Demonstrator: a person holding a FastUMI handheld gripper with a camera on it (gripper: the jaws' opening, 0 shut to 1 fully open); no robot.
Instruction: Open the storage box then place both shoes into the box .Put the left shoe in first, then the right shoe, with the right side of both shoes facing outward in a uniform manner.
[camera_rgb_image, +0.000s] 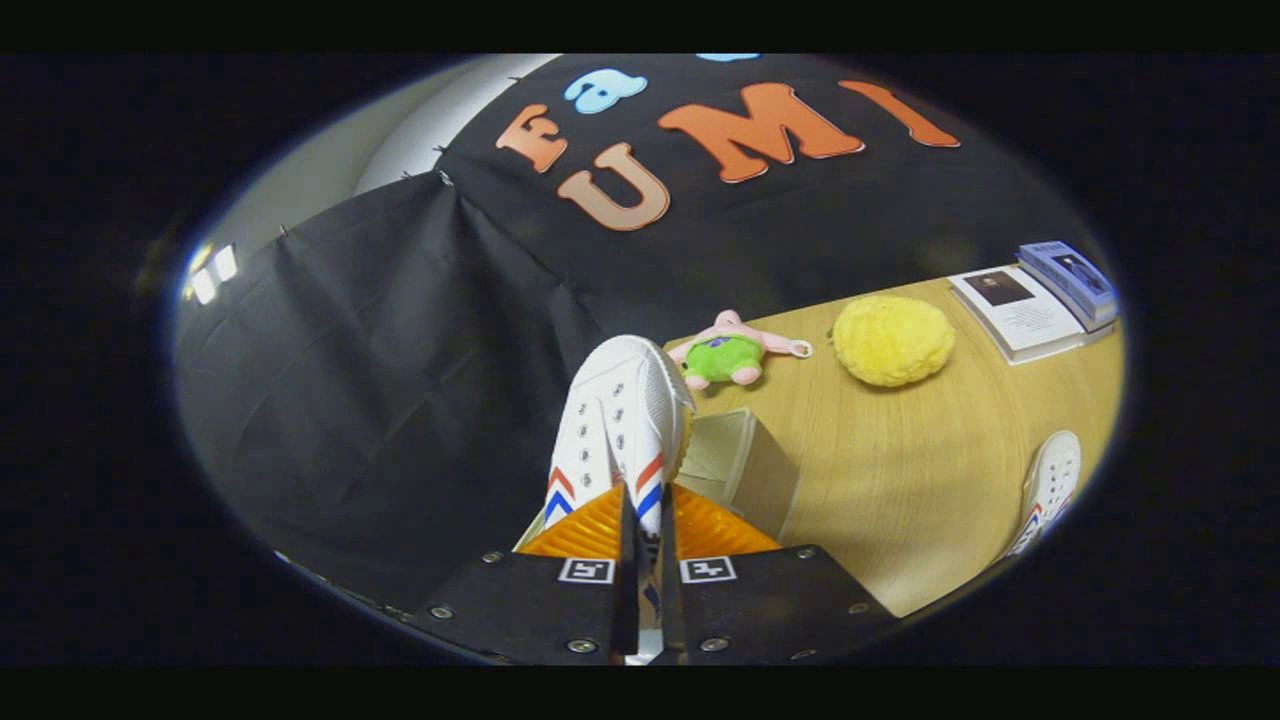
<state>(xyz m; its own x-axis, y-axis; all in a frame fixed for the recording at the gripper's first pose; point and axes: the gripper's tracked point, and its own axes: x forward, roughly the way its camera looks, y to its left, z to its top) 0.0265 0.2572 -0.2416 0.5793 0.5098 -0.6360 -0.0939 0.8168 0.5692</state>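
Clamping a white shoe (622, 425) at lower centre of the frame, the gripper (645, 560) sits nearly closed, carrying it above the open storage box (745, 460); the second shoe (1050, 490) waits on the desk (930, 470) at lower right.

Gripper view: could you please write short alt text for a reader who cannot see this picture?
The hand-held gripper is shut on a white sneaker with red and blue stripes, held above a storage box on a wooden table. Beyond lie a pink-and-green plush toy, a yellow fluffy ball and booklets; a second sneaker lies off to the right.
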